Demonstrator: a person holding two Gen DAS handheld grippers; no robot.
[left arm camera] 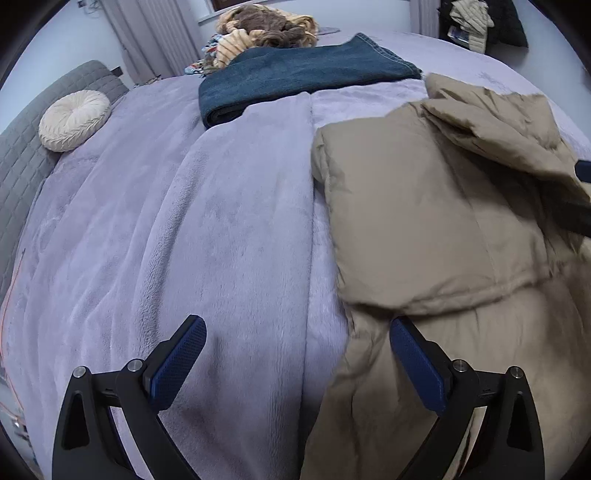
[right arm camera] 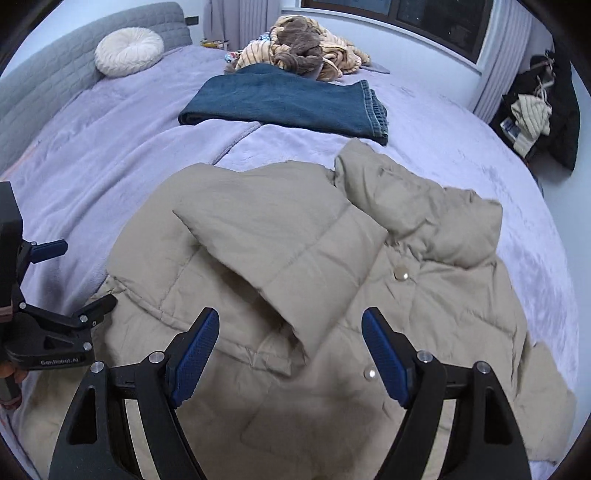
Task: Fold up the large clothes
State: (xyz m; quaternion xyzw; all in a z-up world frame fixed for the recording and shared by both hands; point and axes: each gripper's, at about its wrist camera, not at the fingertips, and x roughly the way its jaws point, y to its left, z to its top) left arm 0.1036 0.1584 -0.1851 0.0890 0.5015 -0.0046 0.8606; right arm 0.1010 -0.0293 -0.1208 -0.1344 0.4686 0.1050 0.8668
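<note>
A beige puffer jacket lies front up on the lavender bed blanket, with one sleeve folded across its chest. My left gripper is open above the jacket's left edge, one finger over the blanket and the other over the jacket. In the right wrist view it shows at the left. My right gripper is open just above the jacket's front, near the folded sleeve's end. Neither gripper has anything between its fingers.
Folded blue jeans lie further up the bed, with a heap of striped and brown fabrics behind them. A round cream cushion leans on the grey headboard. Clothes hang at the far right.
</note>
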